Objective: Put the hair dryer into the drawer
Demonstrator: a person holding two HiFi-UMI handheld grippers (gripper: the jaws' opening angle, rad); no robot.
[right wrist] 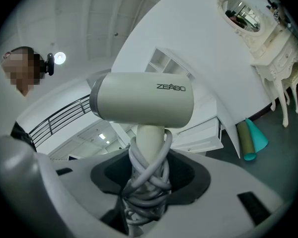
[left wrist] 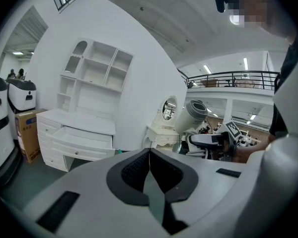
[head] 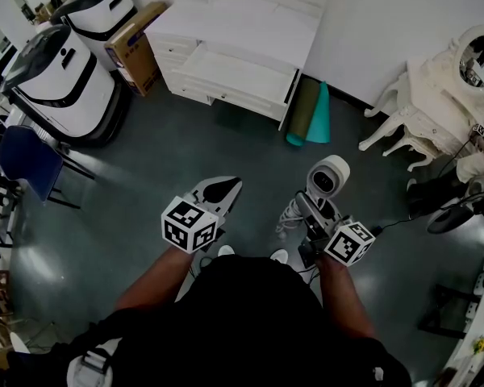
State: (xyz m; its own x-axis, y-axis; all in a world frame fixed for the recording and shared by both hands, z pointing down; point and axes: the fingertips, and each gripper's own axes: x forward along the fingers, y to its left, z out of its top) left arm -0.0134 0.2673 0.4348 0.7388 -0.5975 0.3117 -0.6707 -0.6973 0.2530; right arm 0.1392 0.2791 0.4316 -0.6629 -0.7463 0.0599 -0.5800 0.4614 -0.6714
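A cream hair dryer [right wrist: 144, 103] with its grey cord wound round the handle stands upright in my right gripper [right wrist: 148, 182], whose jaws are shut on the wrapped handle. In the head view the dryer [head: 327, 176] sits above the right gripper [head: 310, 216], over the dark floor. My left gripper [head: 222, 190] is beside it, shut and empty; its jaws meet in the left gripper view [left wrist: 149, 175]. The white dresser's open drawer [head: 234, 77] lies ahead, also seen as the drawer [left wrist: 82, 140] and the drawer [right wrist: 201, 133].
Two white robot units [head: 60, 79] and a cardboard box [head: 135, 51] stand at the left of the dresser. Rolled green mats [head: 310, 113] lean at the dresser's right. An ornate cream vanity [head: 444, 95] and cables are at the right. A blue chair [head: 24, 161] is at far left.
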